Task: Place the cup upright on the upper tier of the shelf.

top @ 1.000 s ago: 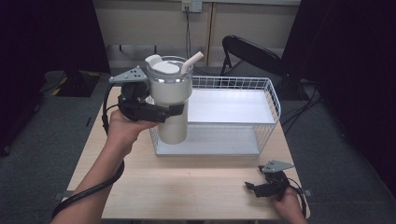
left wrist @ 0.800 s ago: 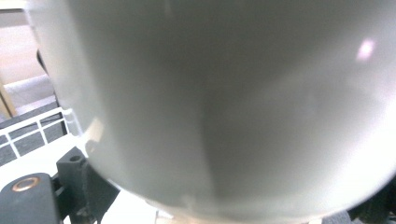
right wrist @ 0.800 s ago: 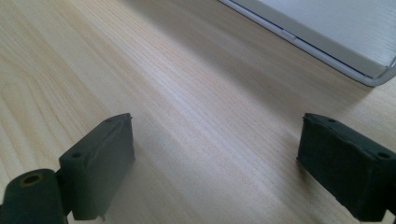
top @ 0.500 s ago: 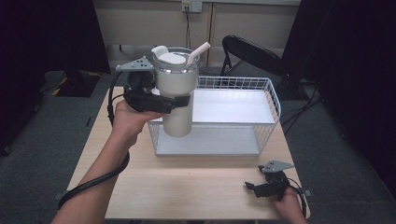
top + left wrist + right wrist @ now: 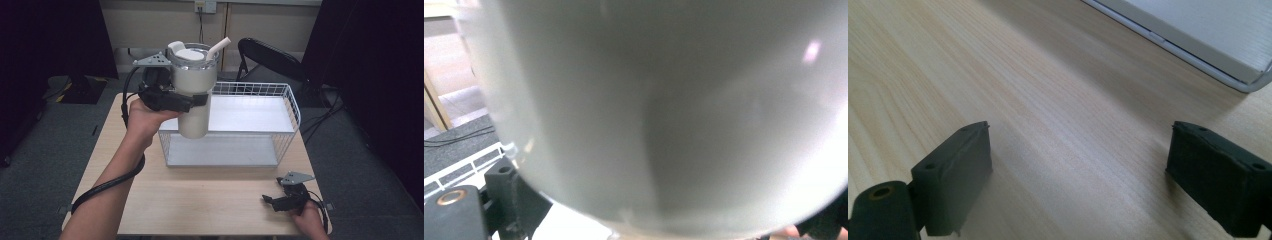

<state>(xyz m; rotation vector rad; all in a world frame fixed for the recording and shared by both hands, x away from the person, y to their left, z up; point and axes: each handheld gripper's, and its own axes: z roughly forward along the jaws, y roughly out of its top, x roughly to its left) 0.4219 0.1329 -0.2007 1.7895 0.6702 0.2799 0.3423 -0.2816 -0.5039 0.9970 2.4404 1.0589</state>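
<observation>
The left gripper [image 5: 192, 100] clamps a tall cream plastic tumbler [image 5: 194, 90], upright, above the white wire basket [image 5: 290, 107]. The right gripper [image 5: 270, 201] rests wide open and holds nothing, on the pale wooden table [image 5: 200, 200].

left claw [image 5: 192, 100] raised and clamped; right claw [image 5: 272, 201] low, jaws apart.

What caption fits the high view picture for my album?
Left gripper lifts a white tumbler above a wire basket.

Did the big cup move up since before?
Yes. The cup, held by the left gripper, has risen: against the wire basket, its base sat lower on the basket front before.
</observation>
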